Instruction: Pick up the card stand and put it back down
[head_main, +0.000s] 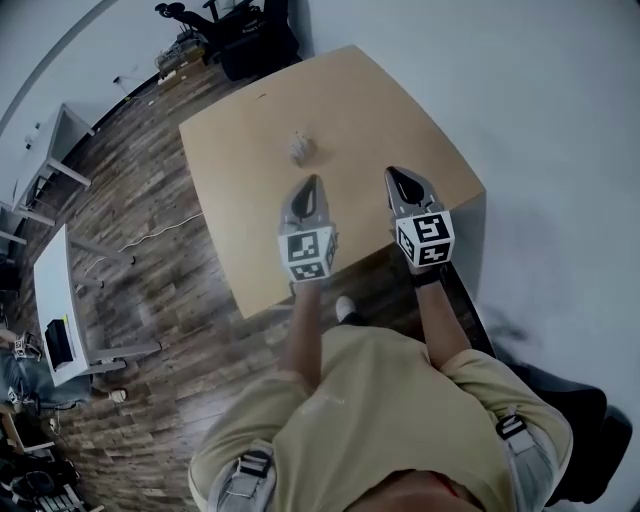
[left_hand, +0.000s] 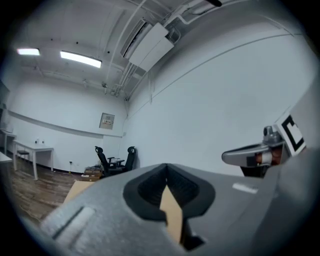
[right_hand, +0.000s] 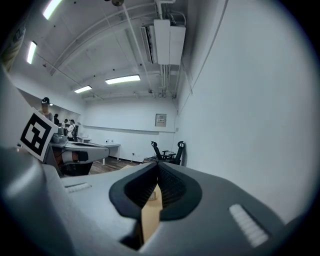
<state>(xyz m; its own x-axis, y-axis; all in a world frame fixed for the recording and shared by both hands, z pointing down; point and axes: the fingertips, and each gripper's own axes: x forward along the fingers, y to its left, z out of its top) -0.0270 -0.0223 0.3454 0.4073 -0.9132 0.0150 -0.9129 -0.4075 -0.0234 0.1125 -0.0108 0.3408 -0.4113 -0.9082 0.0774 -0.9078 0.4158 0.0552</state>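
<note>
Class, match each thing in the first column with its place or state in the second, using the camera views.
Column one:
1. card stand
2. left gripper
3. black office chairs
4. white desk

Column two:
A. beyond the table's far corner
B. jaws together, nothing between them
C. standing alone on the wooden table
D. on the wood floor, left of the table in the head view

Pairs: 1-C, 2-B, 3-A, 4-D

One card stand (head_main: 301, 149), one table (head_main: 385, 105), two grippers (head_main: 312, 182) (head_main: 392, 173) (two chairs (left_hand: 104, 159) (left_hand: 130, 157) behind).
</note>
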